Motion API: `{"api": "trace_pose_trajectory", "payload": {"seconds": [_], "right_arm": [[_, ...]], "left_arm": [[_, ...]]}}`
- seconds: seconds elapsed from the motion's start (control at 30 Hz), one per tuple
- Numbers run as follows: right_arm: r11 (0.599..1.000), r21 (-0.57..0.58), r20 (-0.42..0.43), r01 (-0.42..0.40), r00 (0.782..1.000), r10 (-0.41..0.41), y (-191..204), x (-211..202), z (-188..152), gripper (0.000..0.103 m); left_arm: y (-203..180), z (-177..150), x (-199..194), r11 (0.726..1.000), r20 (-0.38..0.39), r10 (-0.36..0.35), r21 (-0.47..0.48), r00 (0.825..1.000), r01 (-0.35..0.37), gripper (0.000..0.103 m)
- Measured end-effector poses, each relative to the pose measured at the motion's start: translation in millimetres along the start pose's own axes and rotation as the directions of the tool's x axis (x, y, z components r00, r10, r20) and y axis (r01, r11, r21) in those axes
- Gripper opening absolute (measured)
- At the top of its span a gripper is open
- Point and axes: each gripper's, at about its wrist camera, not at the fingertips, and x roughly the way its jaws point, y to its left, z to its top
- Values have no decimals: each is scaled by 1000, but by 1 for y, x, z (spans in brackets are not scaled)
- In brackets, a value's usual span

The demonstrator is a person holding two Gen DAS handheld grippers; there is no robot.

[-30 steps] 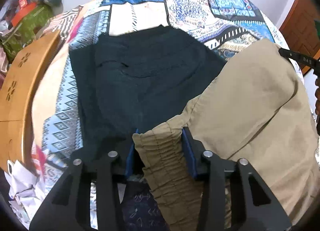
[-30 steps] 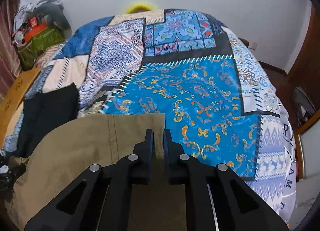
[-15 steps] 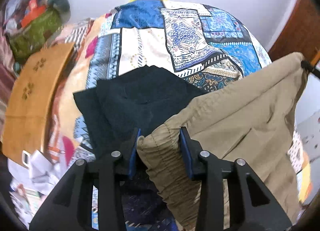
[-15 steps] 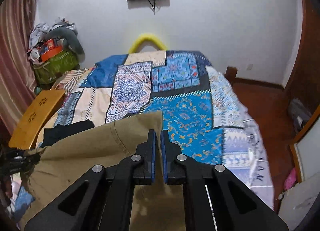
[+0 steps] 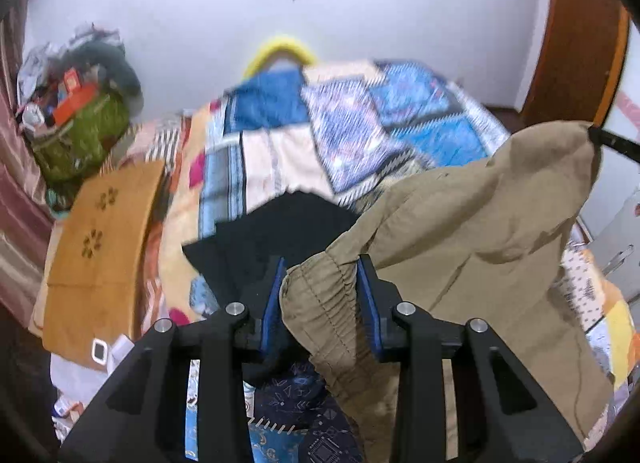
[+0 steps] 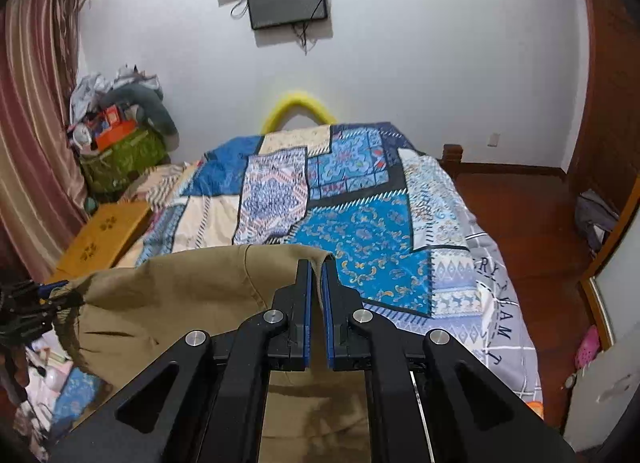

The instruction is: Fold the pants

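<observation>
Khaki pants (image 5: 480, 231) hang above the patchwork bed (image 6: 360, 231) | left gripper (image 5: 322, 283) clamps gathered waistband | right gripper (image 6: 317, 287) pinches a corner | lower legs cut off | black garment (image 5: 280, 231) partly hidden

The left gripper (image 5: 320, 295) pinches the khaki pants (image 5: 472, 243) by the gathered waistband, lower centre; behind lies perhaps a dark garment (image 5: 276, 235).

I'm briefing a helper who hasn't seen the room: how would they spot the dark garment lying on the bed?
Start at the bed with the blue patchwork quilt, then look to its near left part, beside the tan wooden board. The black garment lies flat there on the quilt. Unlike the khaki pants, lifted between the two grippers, it is plain black and untouched.
</observation>
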Motion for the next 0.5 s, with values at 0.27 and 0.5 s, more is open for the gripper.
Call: {"api": "trace_pose_trajectory", "payload": {"seconds": [0.27,0.5], "right_arm": [[999,41,54,-20,998,18,-16,-66,-32,4],[995,94,60,-38,998,33,-22,-111,-86,4]], "left_arm": [[-22,-23,-65,997,93,-71,36,993,68,35],[-42,-67,-85,993,96,-100,70,990,94,35]]}}
